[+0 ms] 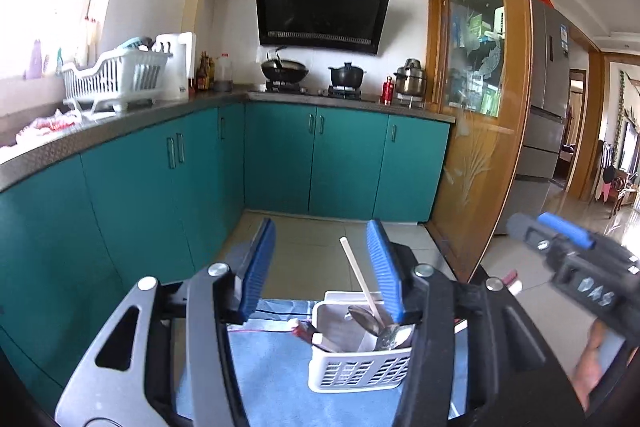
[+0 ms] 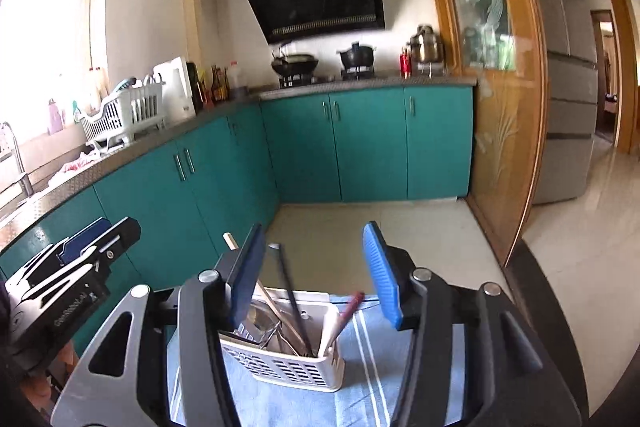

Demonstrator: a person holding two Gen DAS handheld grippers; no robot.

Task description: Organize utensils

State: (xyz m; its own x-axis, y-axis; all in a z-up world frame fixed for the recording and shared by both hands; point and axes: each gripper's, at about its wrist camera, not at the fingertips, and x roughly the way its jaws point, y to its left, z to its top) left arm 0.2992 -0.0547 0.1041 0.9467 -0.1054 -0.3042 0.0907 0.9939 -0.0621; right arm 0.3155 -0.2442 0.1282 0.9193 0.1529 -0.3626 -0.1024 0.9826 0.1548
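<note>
The white slotted utensil basket (image 1: 360, 367) stands upright on a blue striped cloth (image 2: 360, 367), low in both wrist views. Spoons (image 1: 384, 331) lean inside it with a pale chopstick (image 1: 360, 275) slanting up past its rim; the right view also shows a dark rod (image 2: 292, 291) and a red-handled tool (image 2: 344, 315) standing in it. The left gripper (image 1: 324, 267) hovers above the basket with its blue pads apart and nothing between them. The right gripper (image 2: 316, 271) is likewise parted and empty over the basket. Each gripper appears at the edge of the other's view. Beyond lie teal cabinets (image 1: 280, 155), a dish rack (image 1: 116, 79) and a range hood (image 1: 320, 11).
</note>
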